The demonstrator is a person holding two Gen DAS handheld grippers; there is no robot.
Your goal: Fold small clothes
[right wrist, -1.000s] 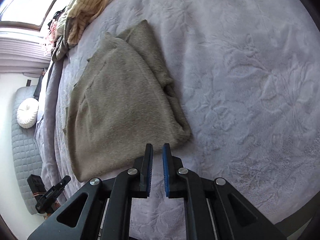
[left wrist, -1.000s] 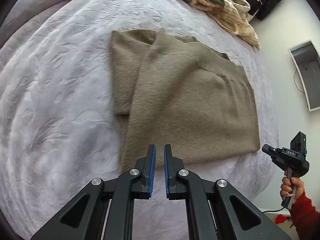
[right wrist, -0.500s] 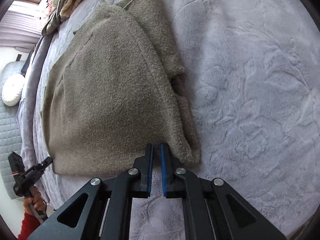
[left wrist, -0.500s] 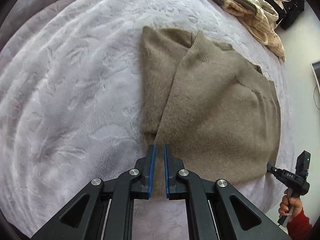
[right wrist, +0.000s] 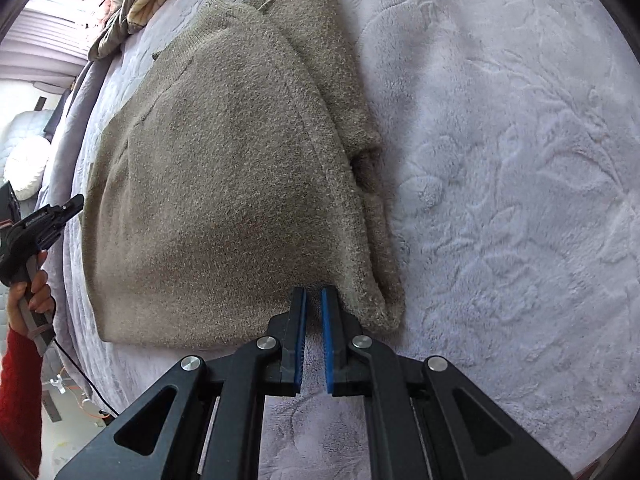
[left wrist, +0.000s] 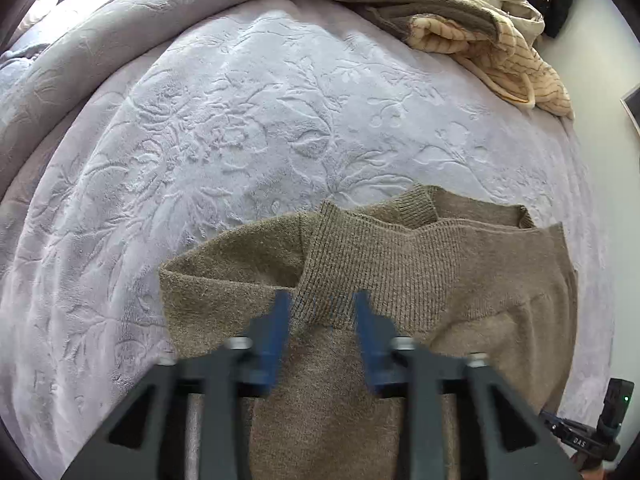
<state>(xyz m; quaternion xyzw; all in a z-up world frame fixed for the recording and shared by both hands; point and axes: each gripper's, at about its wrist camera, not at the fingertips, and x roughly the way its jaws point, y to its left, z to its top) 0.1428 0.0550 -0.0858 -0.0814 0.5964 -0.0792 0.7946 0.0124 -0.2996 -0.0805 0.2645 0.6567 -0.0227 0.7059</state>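
hovering over the folded brown sweater (left wrist: 400, 280), the left gripper (left wrist: 322, 316) has its fingers apart, just opened, ribbed hem between them but not pinched. the right gripper (right wrist: 314, 312) sits nearly closed at the sweater's near corner, apparently holding nothing. likely the next fold: both must pinch an edge. since a second ago the left crossed over the sweater. beyond, the grey bedspread (left wrist: 240, 120) and heaped clothes (left wrist: 480, 32).

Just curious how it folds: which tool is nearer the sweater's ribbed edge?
Left. The left tool, jaws just opening, straddles the ribbed edge ungripped; the right tool sits shut at a plain corner of the sweater, far from it.
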